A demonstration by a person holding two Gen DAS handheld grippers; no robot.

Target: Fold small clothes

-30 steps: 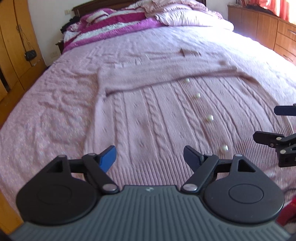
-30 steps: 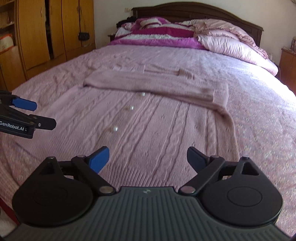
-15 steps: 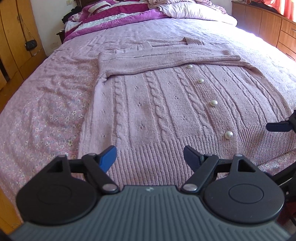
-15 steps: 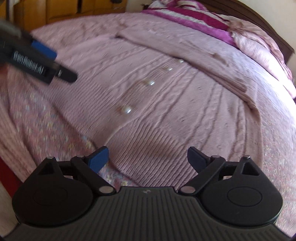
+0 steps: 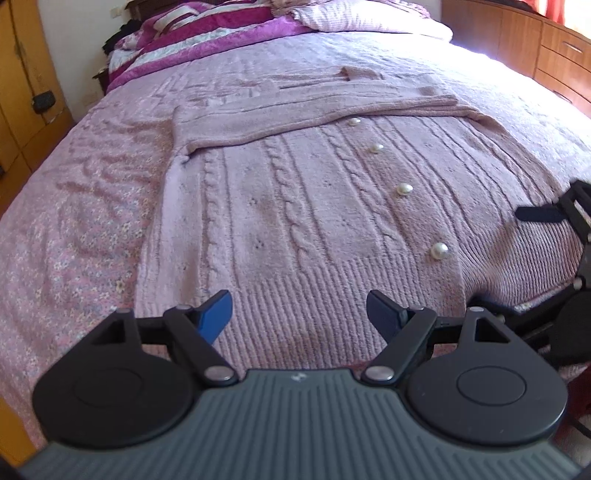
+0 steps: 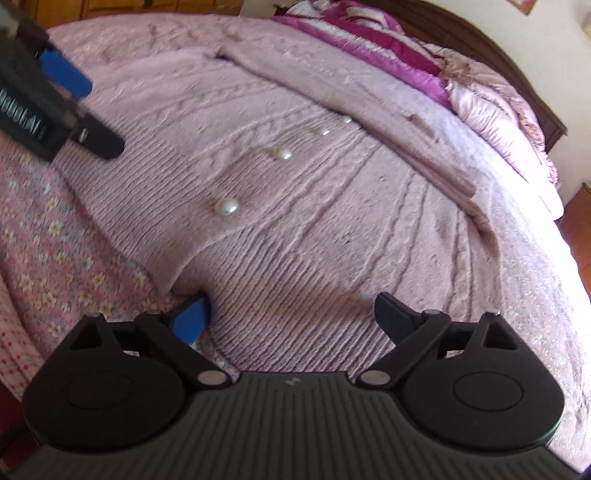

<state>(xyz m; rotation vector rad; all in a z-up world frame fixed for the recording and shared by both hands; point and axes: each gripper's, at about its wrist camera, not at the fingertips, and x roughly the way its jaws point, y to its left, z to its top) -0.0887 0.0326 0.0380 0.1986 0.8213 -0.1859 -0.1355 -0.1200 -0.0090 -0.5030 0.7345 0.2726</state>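
Note:
A pink cable-knit cardigan (image 5: 295, 206) with pearl buttons (image 5: 439, 252) lies flat on the bed, its sleeves folded across the top. My left gripper (image 5: 297, 306) hangs open just over the left part of the ribbed hem, holding nothing. In the right wrist view the cardigan (image 6: 332, 206) fills the middle. My right gripper (image 6: 291, 310) stands open low over the hem's right part, and its blue finger (image 6: 192, 317) sits at the hem's edge by a small fold. The right gripper's upper finger (image 5: 537, 214) shows at the right edge. The left gripper (image 6: 86, 110) appears at the upper left.
A pink floral bedspread (image 5: 74, 240) covers the bed. A striped magenta blanket (image 5: 192, 33) and pale pillows (image 5: 369, 18) lie at the headboard. A wooden wardrobe (image 5: 22, 92) stands left of the bed and a wooden dresser (image 5: 535, 40) stands to the right.
My right gripper has sunk toward the hem and rolled, so the cardigan now looks slanted and closer. The left gripper has stayed over the hem. Both have stayed open.

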